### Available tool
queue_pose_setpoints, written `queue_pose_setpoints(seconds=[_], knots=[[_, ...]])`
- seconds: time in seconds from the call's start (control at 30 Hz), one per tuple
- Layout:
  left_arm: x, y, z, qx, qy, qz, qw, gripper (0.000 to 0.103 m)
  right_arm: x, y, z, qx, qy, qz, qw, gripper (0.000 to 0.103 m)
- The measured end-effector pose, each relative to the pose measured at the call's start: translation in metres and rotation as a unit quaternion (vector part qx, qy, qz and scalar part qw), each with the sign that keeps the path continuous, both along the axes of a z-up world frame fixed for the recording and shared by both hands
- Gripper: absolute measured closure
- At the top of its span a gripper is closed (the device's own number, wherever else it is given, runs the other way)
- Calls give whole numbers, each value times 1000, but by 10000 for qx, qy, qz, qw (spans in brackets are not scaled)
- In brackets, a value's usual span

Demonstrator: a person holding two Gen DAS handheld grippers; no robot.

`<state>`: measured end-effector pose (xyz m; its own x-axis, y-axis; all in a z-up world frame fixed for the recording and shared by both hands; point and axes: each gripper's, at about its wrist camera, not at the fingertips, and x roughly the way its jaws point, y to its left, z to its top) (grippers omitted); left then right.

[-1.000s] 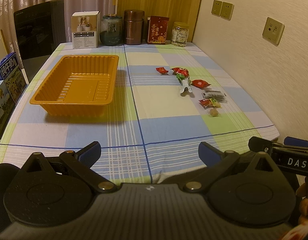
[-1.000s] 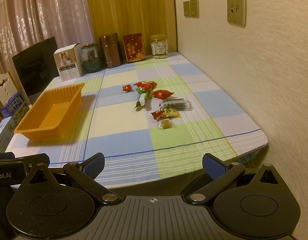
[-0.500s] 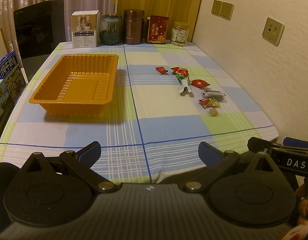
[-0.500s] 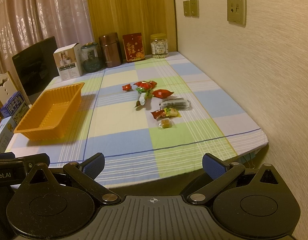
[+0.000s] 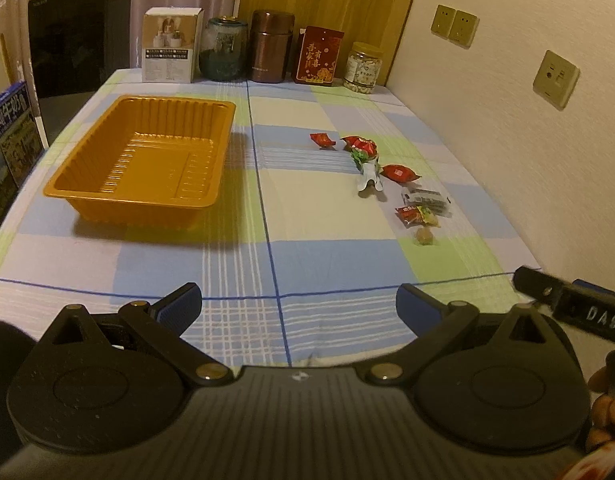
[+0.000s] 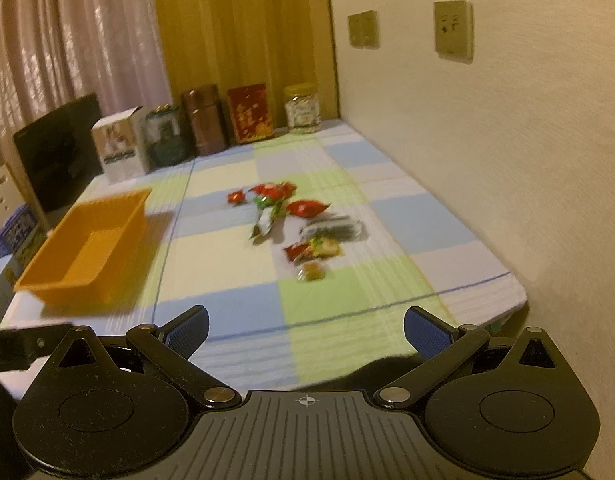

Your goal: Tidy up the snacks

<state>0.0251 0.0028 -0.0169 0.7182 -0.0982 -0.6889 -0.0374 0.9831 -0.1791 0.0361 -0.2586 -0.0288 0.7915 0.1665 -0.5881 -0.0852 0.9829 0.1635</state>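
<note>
Now both your grippers hover at the near edge of the table (image 5: 331, 120), well apart from everything on it. Your left gripper (image 5: 298, 306) has its fingers spread wide with nothing between them, and your right gripper (image 6: 306, 332) is the same: released and empty.

One orange tray (image 5: 87, 188) sits on the left half of the table, with nothing in it. The snacks (image 5: 387, 178) lie in a loose string on the right half, well apart from the tray. You can count about eight: three red wrapped ones (image 5: 322, 139), one green-and-white (image 5: 367, 170), one dark packet (image 5: 427, 200), two small ones touching (image 5: 417, 216), and one round brown sweet (image 5: 424, 236) nearest you. The right view is blurred, so the count rests on the left view.

Five containers (image 5: 270, 52) stand in a row along the far edge.
</note>
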Motion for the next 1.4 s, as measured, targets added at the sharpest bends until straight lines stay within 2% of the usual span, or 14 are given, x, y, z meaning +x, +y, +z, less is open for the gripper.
queue_pose_setpoints(seconds=[0.33, 0.57, 0.6, 0.67, 0.7, 0.87, 0.97, 1.03, 1.1, 1.27, 1.4], knots=[[61, -20, -13, -14, 53, -412, 9991, 1, 49, -40, 3, -14, -220, -230, 9995, 0], [113, -32, -28, 25, 87, -752, 9971, 2, 92, -55, -25, -99, -130, 13, 9999, 1], [122, -34, -31, 35, 100, -859, 9962, 4, 99, -55, -31, -89, -78, 94, 9999, 2], [136, -40, -39, 12, 106, -1113, 9937, 9, 114, -55, -42, -139, 47, 202, 9997, 18], [143, -43, -43, 26, 121, -1228, 9923, 11, 120, -56, -47, -153, 121, 234, 9995, 20], [176, -70, -63, -9, 128, -2175, 9760, 20, 146, -60, -69, -151, 330, 357, 9987, 35], [192, -89, -74, 15, 105, -2687, 9632, 31, 156, -64, -81, -163, 433, 376, 9982, 36], [204, -102, -82, 51, 174, -3002, 9537, 44, 160, -68, -86, -177, 483, 324, 9982, 36], [212, -114, -89, 86, 169, -3289, 9442, 50, 163, -73, -91, -169, 541, 254, 9981, 36], [227, -136, -105, 141, 95, -3897, 9208, 52, 166, -80, -102, -156, 668, 168, 9975, 36], [231, -151, -113, 408, 22, -4221, 9056, 52, 166, -81, -105, -141, 678, 148, 9975, 36]])
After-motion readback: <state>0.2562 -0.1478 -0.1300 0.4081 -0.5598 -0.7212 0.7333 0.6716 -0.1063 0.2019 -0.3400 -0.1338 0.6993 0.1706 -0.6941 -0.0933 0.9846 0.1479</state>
